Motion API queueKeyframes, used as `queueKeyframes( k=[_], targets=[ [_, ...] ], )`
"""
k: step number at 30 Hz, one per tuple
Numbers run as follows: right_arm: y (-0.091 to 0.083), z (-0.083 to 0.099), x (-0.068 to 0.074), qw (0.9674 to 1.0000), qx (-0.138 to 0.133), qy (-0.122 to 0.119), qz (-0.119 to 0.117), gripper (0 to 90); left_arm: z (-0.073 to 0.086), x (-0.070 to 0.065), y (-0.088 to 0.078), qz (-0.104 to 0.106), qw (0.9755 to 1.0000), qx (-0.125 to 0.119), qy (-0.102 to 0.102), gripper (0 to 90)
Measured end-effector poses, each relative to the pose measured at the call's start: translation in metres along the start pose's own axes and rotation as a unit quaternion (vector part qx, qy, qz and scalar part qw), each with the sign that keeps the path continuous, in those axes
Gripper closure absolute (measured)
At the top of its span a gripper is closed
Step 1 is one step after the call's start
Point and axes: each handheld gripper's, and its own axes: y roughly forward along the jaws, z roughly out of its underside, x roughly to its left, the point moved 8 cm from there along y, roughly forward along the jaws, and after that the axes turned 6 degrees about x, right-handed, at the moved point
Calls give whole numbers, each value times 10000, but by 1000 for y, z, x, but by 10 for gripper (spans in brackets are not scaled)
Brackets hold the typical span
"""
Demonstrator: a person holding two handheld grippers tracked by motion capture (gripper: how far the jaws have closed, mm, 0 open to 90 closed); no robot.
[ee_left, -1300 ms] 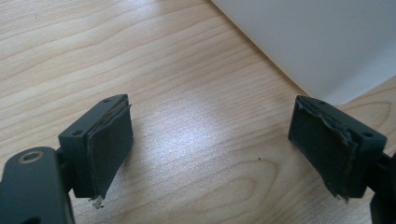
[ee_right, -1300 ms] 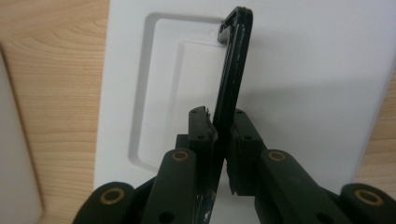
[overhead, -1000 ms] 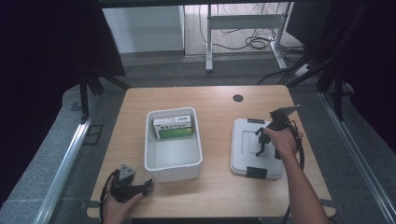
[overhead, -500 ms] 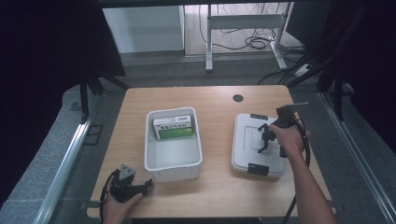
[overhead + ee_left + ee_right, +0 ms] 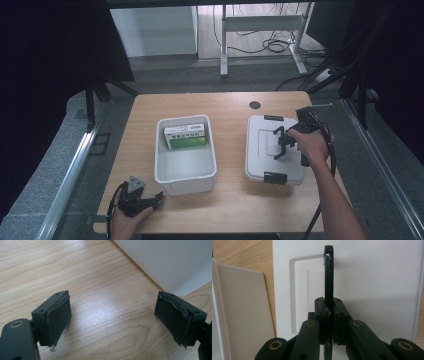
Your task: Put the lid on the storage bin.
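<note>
A white bin (image 5: 185, 170) stands mid-table with a green and white box (image 5: 186, 136) inside, against its far wall. To its right lies a white lid (image 5: 260, 155) with black clips and a black handle (image 5: 278, 143). My right gripper (image 5: 286, 142) is over the lid's middle, shut on the handle (image 5: 328, 272), which stands upright between the pads of the right gripper (image 5: 328, 305). The lid (image 5: 374, 277) spreads out behind it. My left gripper (image 5: 155, 197) rests at the table's front left, open, just short of the bin's near corner (image 5: 170, 262). Bare wood lies between the pads of the left gripper (image 5: 112, 317).
The wooden table (image 5: 230, 205) has a dark round cable hole (image 5: 255, 105) near its far edge. The bin's side wall (image 5: 242, 310) is close to the lid's left edge. A metal rail (image 5: 70, 175) runs along the floor at the left.
My right hand has come down and leftward over the lid's middle, holding the handle. The lid sits slightly farther up the view than before. The left gripper has not moved.
</note>
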Motion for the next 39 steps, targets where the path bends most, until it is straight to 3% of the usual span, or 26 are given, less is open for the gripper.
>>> queueKeyframes(
  k=[12,19,28,39],
  targets=[
    [-9,4,26,9994,-54,-332,-51,844,0,0,0,-3,10000,0,-2,138],
    [-13,9,52,9978,-28,-596,-296,844,0,0,0,-7,10000,-10,3,137],
    [-12,12,73,9964,-3,-774,-352,844,0,0,0,4,10000,-7,2,137],
    [-15,15,88,9950,-14,-915,-404,844,0,0,0,5,10000,-8,7,137]
  ],
)
